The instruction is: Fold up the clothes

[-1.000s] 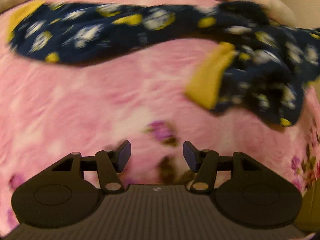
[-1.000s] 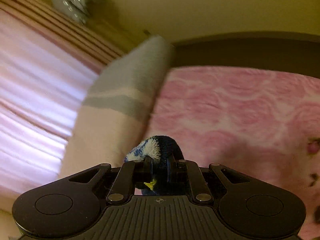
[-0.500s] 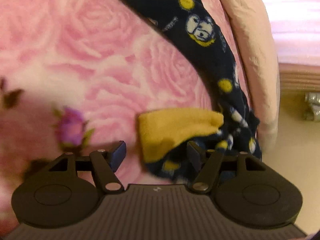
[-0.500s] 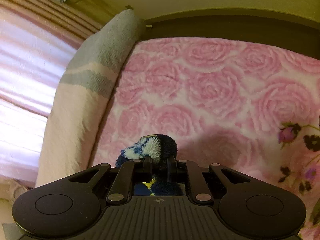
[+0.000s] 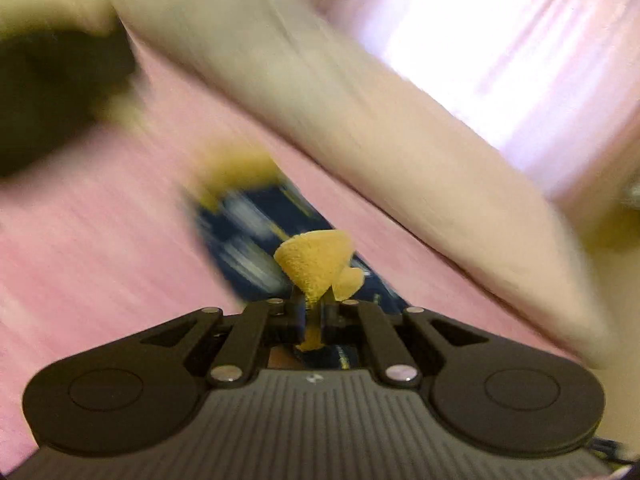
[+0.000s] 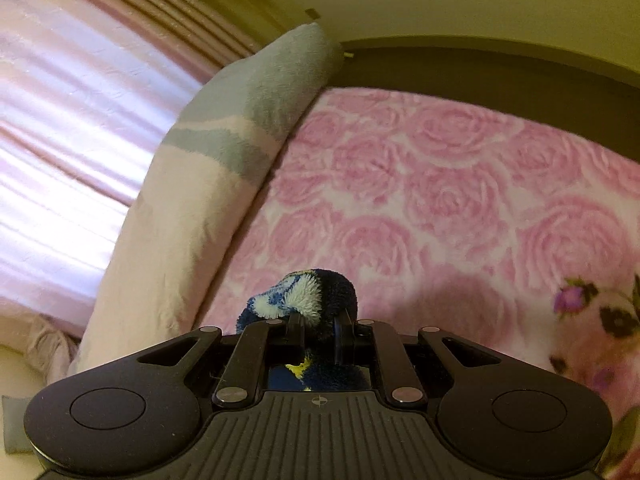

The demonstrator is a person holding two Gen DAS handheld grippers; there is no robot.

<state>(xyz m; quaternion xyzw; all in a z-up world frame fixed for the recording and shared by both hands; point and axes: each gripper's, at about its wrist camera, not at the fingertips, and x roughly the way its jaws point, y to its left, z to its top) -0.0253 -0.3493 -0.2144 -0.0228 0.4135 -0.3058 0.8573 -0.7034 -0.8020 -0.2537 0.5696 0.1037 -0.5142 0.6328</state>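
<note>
Fleecy and limp, the navy printed garment (image 5: 260,240) looks light and floppy over the pink rose blanket (image 6: 440,200), best held by its hems: left gripper (image 5: 314,312) clamps the yellow cuff (image 5: 314,264), right gripper (image 6: 320,336) pinches bunched navy pile.

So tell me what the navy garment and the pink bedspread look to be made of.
Navy garment: seemingly plush fleece, matte; fuzzy fibres stand up where the right gripper pinches it. Pink bedspread: probably soft embossed fleece, with raised rose shapes and short nap. Neither fabric is certain.
</note>
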